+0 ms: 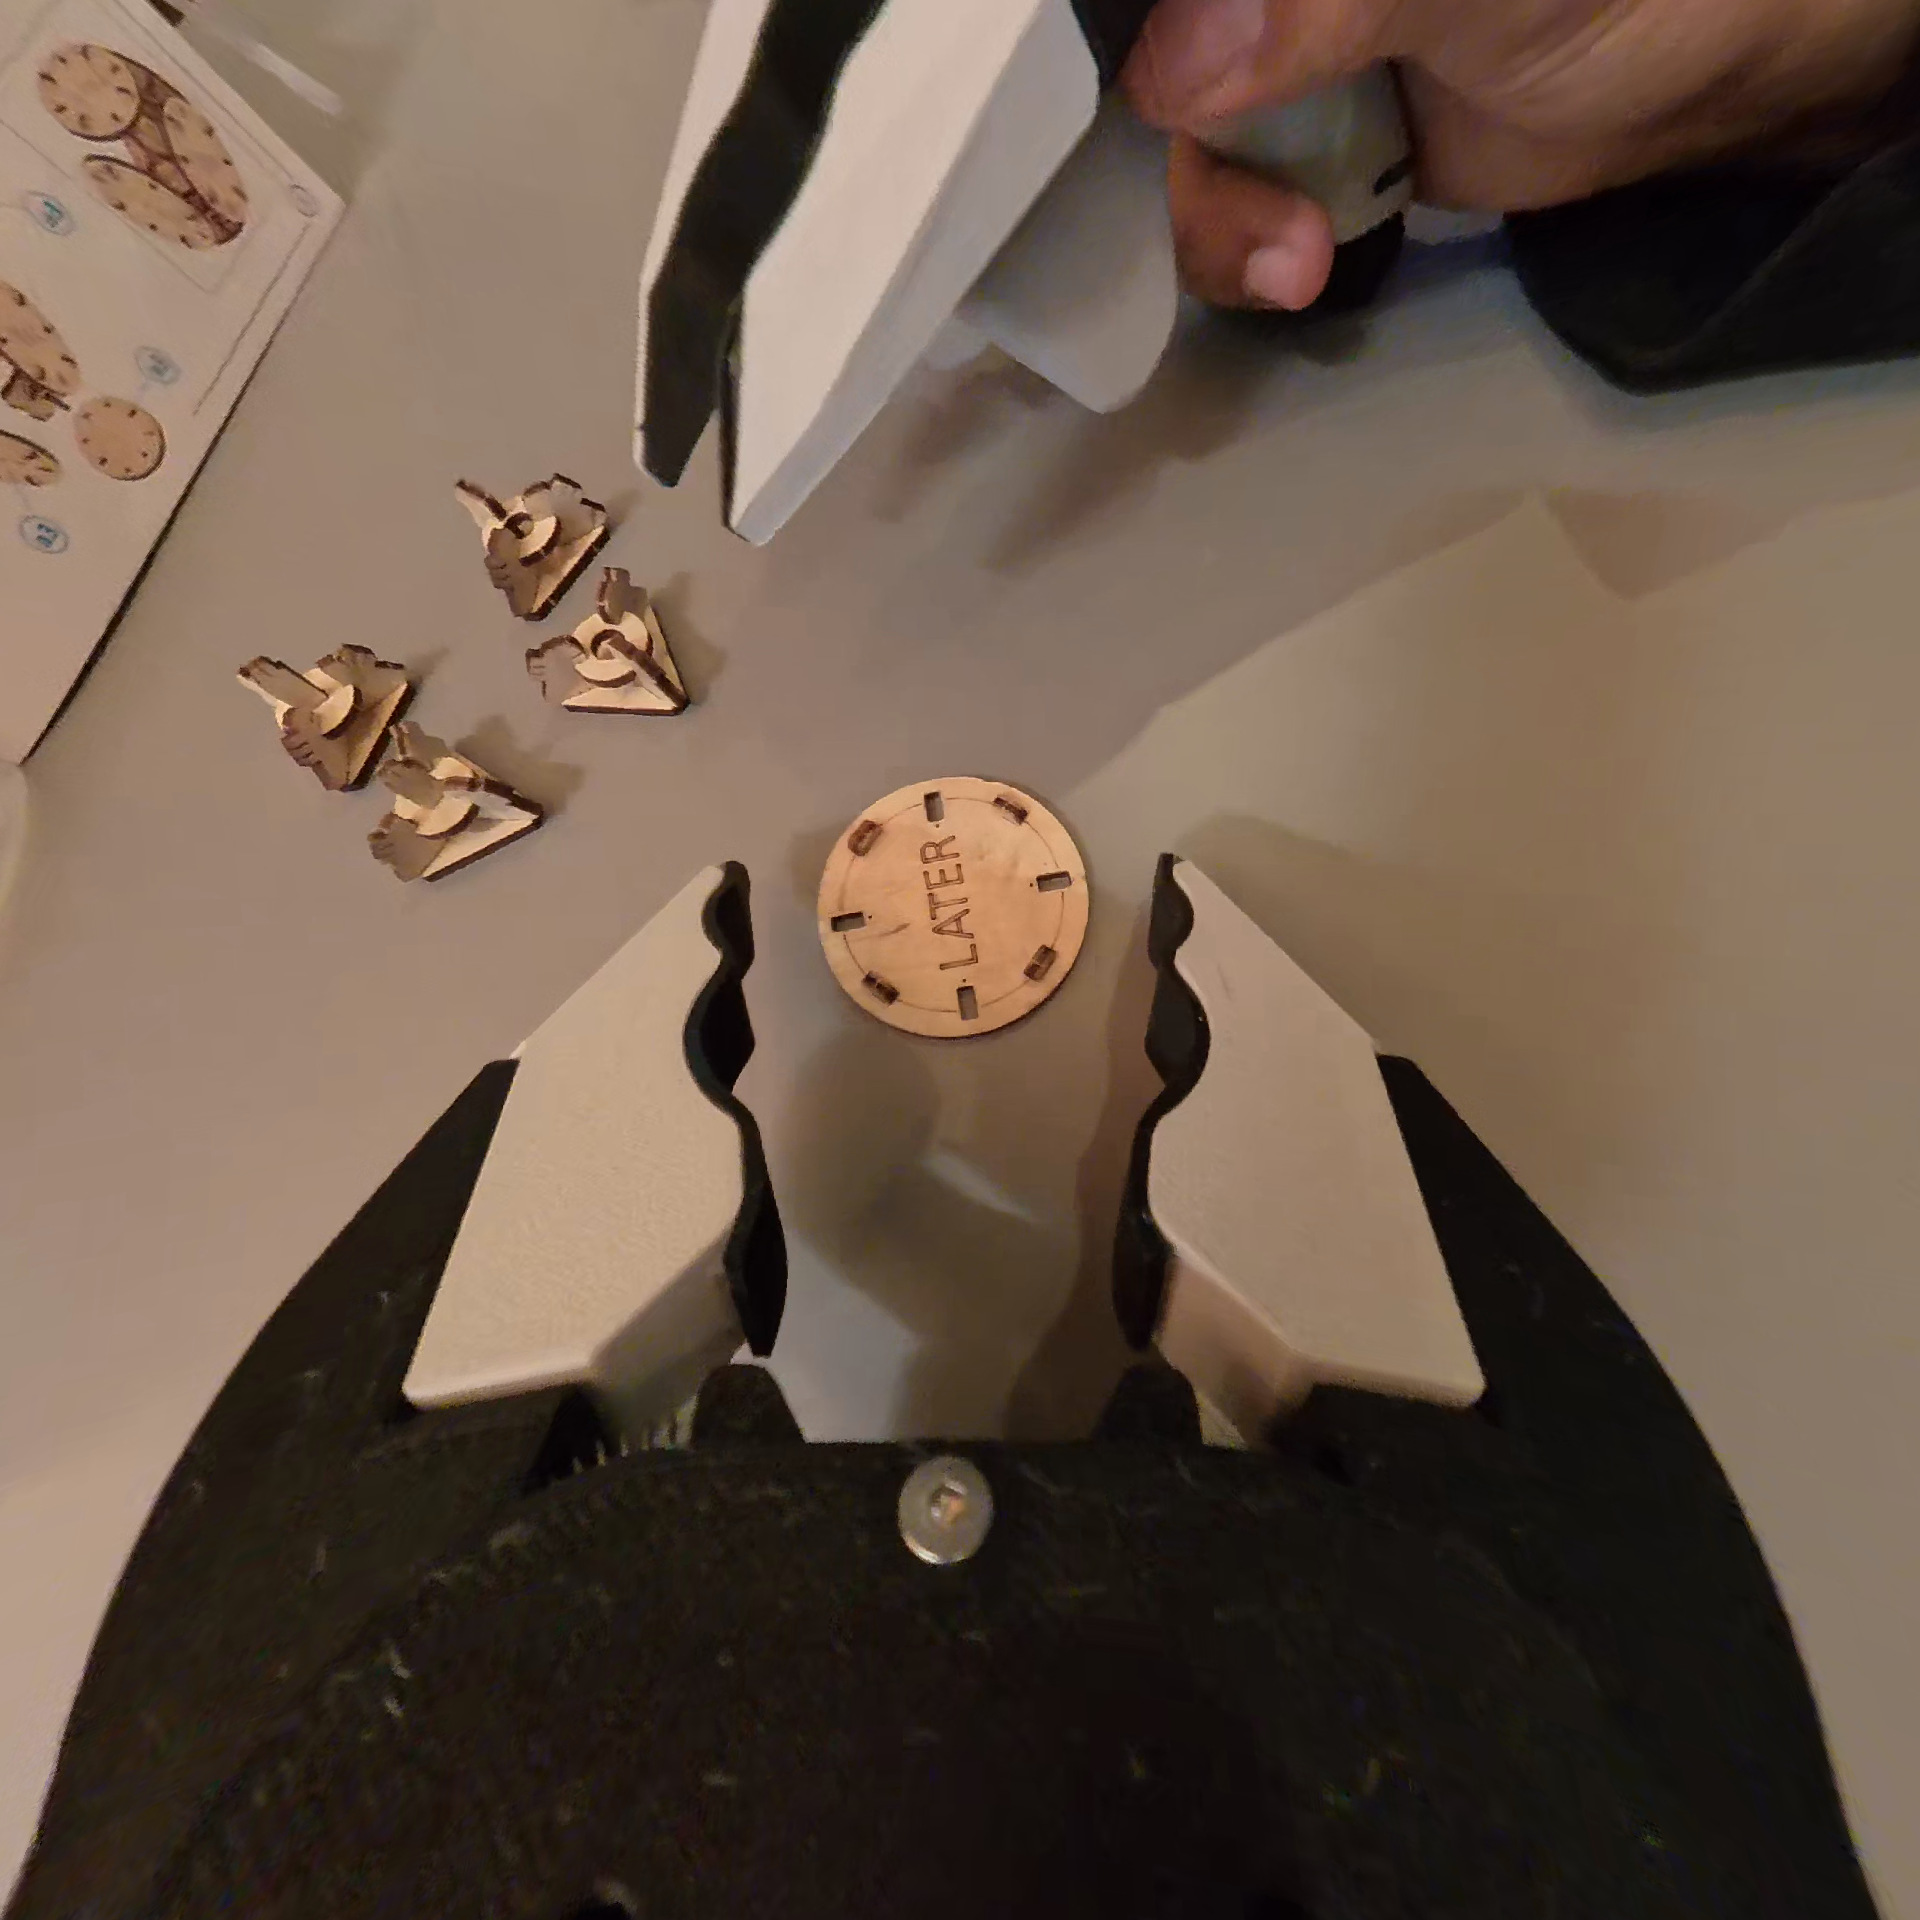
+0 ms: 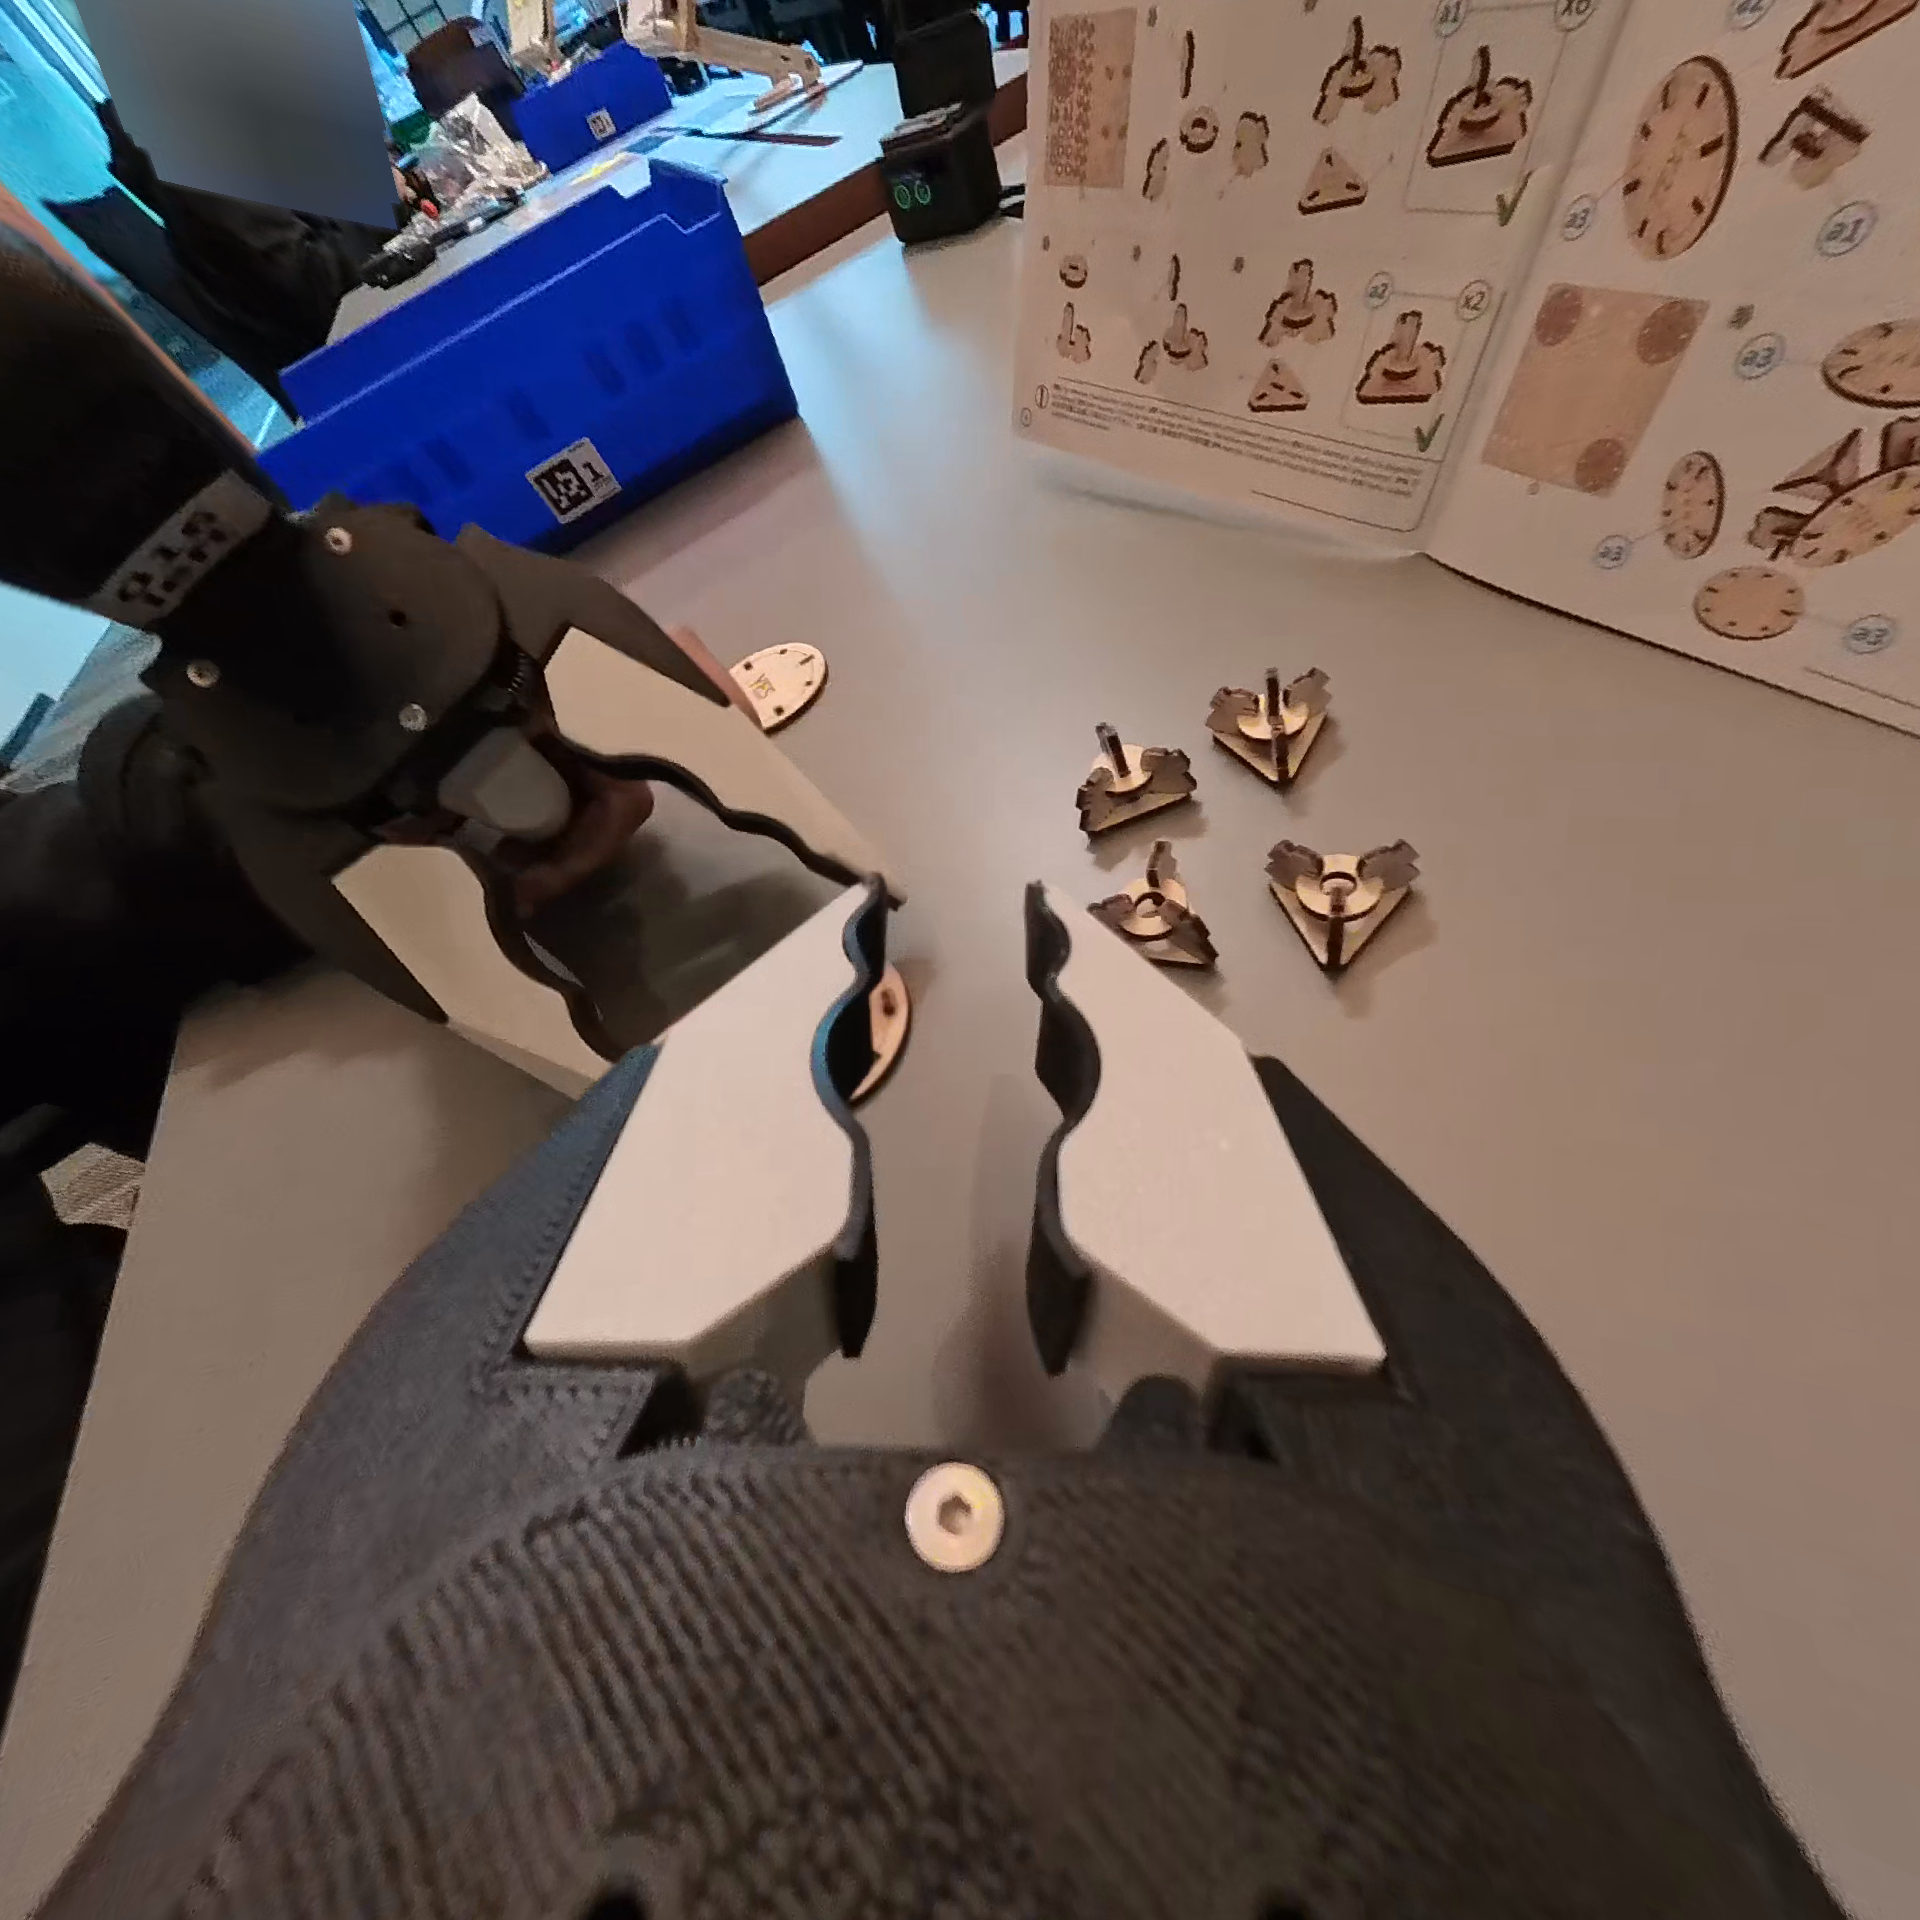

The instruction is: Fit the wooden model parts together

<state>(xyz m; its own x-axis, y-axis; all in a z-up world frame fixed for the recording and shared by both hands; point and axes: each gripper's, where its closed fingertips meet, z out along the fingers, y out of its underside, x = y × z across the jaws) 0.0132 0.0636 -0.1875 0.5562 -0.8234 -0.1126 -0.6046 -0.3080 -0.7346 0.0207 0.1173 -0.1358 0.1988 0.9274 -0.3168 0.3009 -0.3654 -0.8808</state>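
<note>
Left gripper (image 1: 951,862) is spread wide, empty, straddling the wooden disc (image 1: 953,906) lying flat on the grey table (image 1: 1455,831). Right gripper (image 2: 956,896) is narrowly parted, empty. Risk: the thin disc slides instead of lifting (nothing to bite); the four small wooden pieces (image 1: 447,675) at far left could get knocked.

An engraved word crosses the wooden disc (image 1: 953,906) just ahead of the left tongs (image 1: 951,883) (lying flat); the instruction booklet (image 2: 1558,312) farther off bears small printed codes.
</note>
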